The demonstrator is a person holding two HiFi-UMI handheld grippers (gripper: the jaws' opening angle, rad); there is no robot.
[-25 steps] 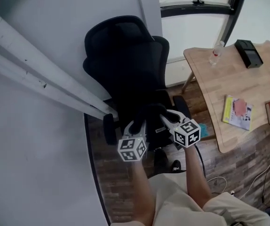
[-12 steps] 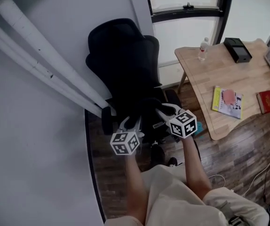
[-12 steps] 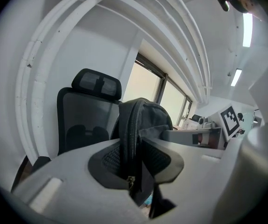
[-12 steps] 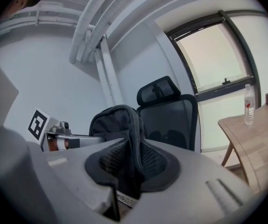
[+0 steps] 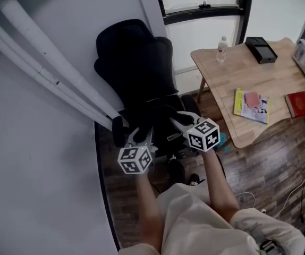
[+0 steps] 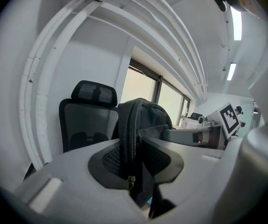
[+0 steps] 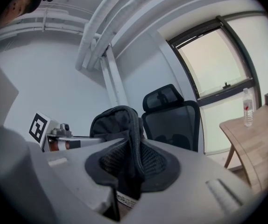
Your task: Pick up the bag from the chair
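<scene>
The left gripper and the right gripper each have their fingers clamped on the black bag, pinching only a zipped ridge of fabric. The bag sits between the two pairs of fingers, with the chair just beyond their tips. So thin a hold could slip if the bag's weight sags below the fingers. Any loose strap might also snag on the chair.

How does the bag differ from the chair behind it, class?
The bag is soft, rounded and zipped; the chair has an upright mesh back with a headrest. The bag is clamped by the left tool and right tool; no tool touches the chair. Both are black.
</scene>
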